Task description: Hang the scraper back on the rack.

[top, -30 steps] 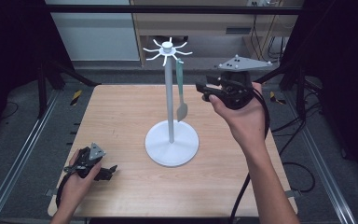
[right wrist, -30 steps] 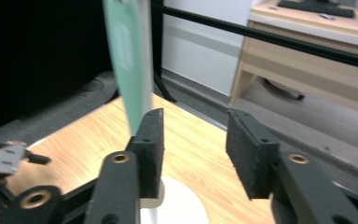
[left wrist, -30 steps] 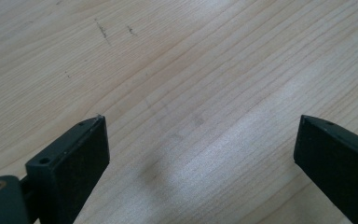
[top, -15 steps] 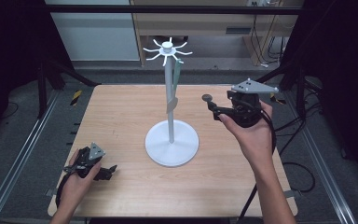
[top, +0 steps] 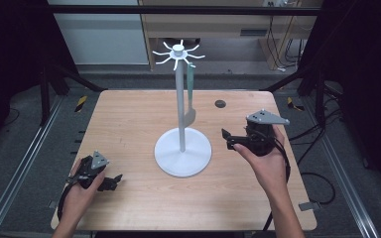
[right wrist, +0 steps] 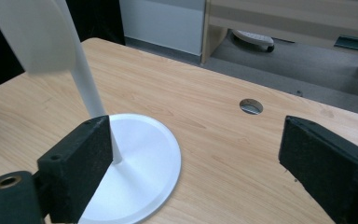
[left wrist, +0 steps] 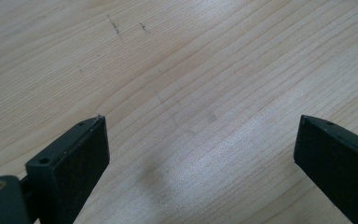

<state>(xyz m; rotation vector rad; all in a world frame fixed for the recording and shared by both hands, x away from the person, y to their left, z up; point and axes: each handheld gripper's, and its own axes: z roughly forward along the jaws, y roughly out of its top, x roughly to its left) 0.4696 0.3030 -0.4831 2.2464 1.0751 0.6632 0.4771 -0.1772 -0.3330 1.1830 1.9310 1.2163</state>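
Observation:
A white stand with a round base and a ring of hooks at its top rises from the middle of the wooden table. A grey-green spatula hangs from one hook, right of the pole; its pale blade shows blurred in the right gripper view beside the pole. My right gripper stands open to the right of the base, nothing between its jaws. My left gripper lies open low over bare wood at the front left.
A small round metal hole sits in the table behind my right gripper. Dark metal frame rails run along both sides of the table, with cables on the floor at the right.
My right gripper has drawn back from the hanging spatula, down and toward the front right, with its jaws empty. The spatula stays on its hook. My left hand has held still.

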